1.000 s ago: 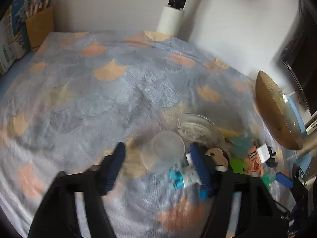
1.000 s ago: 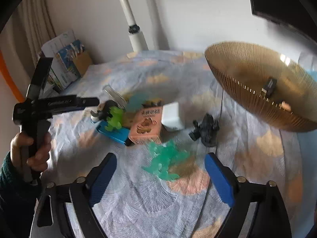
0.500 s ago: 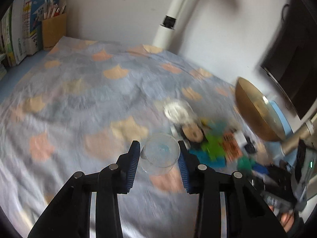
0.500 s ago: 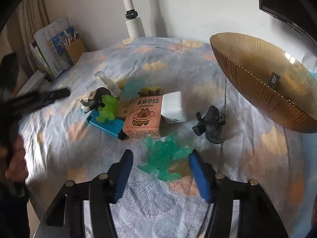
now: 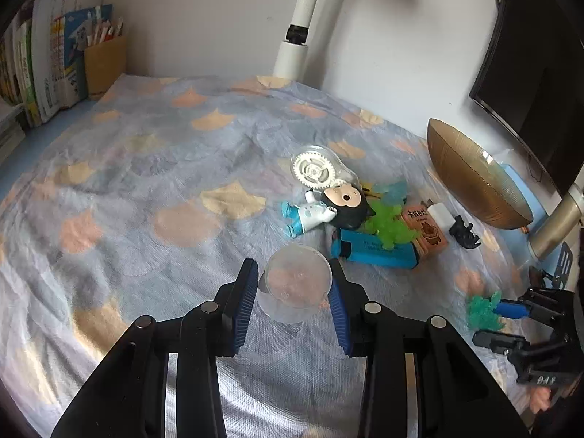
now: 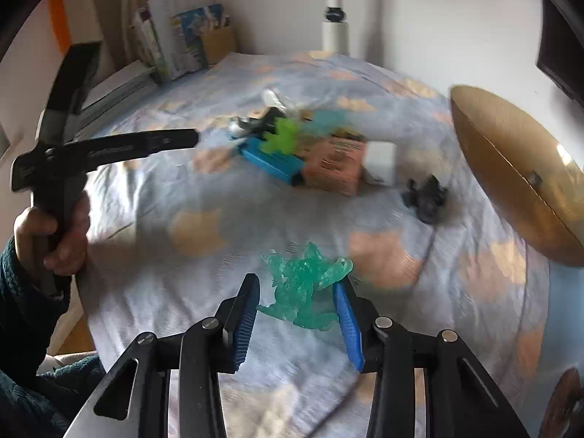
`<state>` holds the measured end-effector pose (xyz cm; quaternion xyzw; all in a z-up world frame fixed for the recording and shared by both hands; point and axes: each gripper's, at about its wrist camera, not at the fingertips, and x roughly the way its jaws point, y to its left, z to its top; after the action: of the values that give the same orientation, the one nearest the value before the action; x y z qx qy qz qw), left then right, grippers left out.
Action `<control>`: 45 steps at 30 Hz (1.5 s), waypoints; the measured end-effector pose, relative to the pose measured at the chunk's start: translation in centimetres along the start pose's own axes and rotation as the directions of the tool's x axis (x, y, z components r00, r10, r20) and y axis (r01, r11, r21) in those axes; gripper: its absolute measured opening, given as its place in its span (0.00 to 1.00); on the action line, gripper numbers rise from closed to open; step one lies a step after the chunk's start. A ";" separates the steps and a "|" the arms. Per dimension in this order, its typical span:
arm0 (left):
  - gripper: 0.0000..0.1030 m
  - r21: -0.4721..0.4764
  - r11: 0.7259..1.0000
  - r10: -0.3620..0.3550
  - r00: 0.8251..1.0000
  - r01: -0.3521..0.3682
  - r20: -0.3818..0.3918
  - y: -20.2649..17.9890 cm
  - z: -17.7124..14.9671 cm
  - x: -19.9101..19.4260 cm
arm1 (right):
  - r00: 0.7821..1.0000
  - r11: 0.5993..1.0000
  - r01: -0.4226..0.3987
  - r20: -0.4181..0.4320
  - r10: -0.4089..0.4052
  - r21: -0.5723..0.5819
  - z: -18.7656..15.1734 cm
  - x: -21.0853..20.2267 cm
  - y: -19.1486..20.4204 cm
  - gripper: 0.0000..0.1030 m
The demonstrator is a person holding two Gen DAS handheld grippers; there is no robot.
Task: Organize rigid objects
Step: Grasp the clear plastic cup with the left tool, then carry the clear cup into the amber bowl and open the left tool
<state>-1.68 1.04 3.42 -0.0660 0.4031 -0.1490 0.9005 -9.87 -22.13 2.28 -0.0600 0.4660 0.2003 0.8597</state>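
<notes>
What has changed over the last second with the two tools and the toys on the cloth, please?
The left tool closed from wide open onto the clear cup and carried it away from the toy pile. The right tool narrowed onto the teal figure and grips it; whether it is lifted is unclear. The blue box, orange box, black figure and gold bowl stayed put.

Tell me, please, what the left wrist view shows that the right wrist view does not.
Only the left wrist view shows the left hand-held gripper closed on a clear plastic cup, and the gear-wheel tape dispenser sharply.

Only the right wrist view shows the person's left hand on its handle, and the inside of the gold bowl.

Both show the teal translucent figure in the right hand-held gripper, the blue box, the orange carton and the black figurine.
</notes>
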 end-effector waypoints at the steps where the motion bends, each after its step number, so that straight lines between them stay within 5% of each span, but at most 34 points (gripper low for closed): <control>1: 0.34 -0.010 1.000 -0.001 1.000 0.001 -0.005 0.2 0.0 0.1 | 1.000 1.000 -0.013 -0.005 0.013 0.026 0.0 0.0 -0.6 0.40; 4: 0.34 -0.029 1.000 0.001 1.000 -0.001 -0.009 0.5 0.0 0.3 | 0.998 0.995 -0.045 -0.034 0.049 0.094 -0.5 0.3 -1.9 0.48; 6: 0.34 -0.023 1.000 0.013 1.000 -0.013 0.003 0.4 0.0 0.1 | 0.998 0.991 -0.055 -0.016 0.057 0.123 -0.7 -0.1 -2.0 0.65; 10: 0.34 -0.011 0.999 0.030 1.000 -0.030 0.001 0.1 0.0 0.3 | 1.000 0.982 -0.015 -0.017 0.018 0.189 -0.7 0.1 -1.4 0.66; 13: 0.34 -0.004 1.000 0.031 1.000 -0.031 0.003 0.0 -0.1 0.2 | 0.999 0.976 0.039 -0.025 -0.034 0.215 -0.1 0.4 -0.8 0.55; 14: 0.34 -0.003 0.999 0.032 0.999 -0.032 0.002 0.1 -0.1 0.2 | 0.996 0.979 0.091 -0.026 -0.087 0.183 0.0 0.6 -0.4 0.45; 16: 0.34 -0.001 0.999 0.046 0.999 -0.046 0.002 0.0 -0.1 0.2 | 0.985 0.978 0.170 -0.033 -0.167 0.121 0.0 0.8 0.3 0.40; 20: 0.34 0.027 0.996 0.082 0.996 -0.083 0.019 -1.0 -0.2 -0.3 | 0.995 0.986 0.100 -0.008 -0.100 0.135 -0.2 -0.1 0.3 0.40; 26: 0.34 0.111 0.993 -0.056 0.994 0.045 0.095 -7.5 3.9 -3.5 | 0.983 0.976 0.158 0.070 -0.170 0.147 1.7 -5.6 -3.1 0.40; 33: 0.34 0.254 0.930 -0.294 0.952 0.264 0.087 -19.2 11.3 -1.5 | 0.924 0.927 0.229 0.233 -0.302 0.296 6.2 -14.5 -11.2 0.40; 37: 0.34 0.276 0.911 -0.315 0.949 0.307 -0.017 -23.6 11.3 3.9 | 0.905 0.885 0.314 0.173 -0.389 0.345 6.7 -13.9 -14.1 0.40; 43: 0.35 0.291 0.896 -0.314 0.942 0.336 -0.119 -26.6 9.6 8.1 | 0.918 0.841 0.352 0.026 -0.397 0.411 5.1 -10.6 -18.2 0.40; 44: 0.38 0.302 0.893 -0.314 0.943 0.332 -0.107 -26.9 9.6 8.0 | 0.916 0.833 0.353 0.021 -0.400 0.425 4.8 -10.5 -18.6 0.40; 45: 0.55 0.313 0.896 -0.303 0.949 0.316 -0.091 -27.1 9.6 7.8 | 0.917 0.827 0.349 0.024 -0.399 0.441 4.6 -10.5 -19.1 0.40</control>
<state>4.62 -27.11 10.78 0.0223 0.3752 -0.3557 0.8557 -3.75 -41.25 11.90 0.0517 0.4273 -0.0762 0.8994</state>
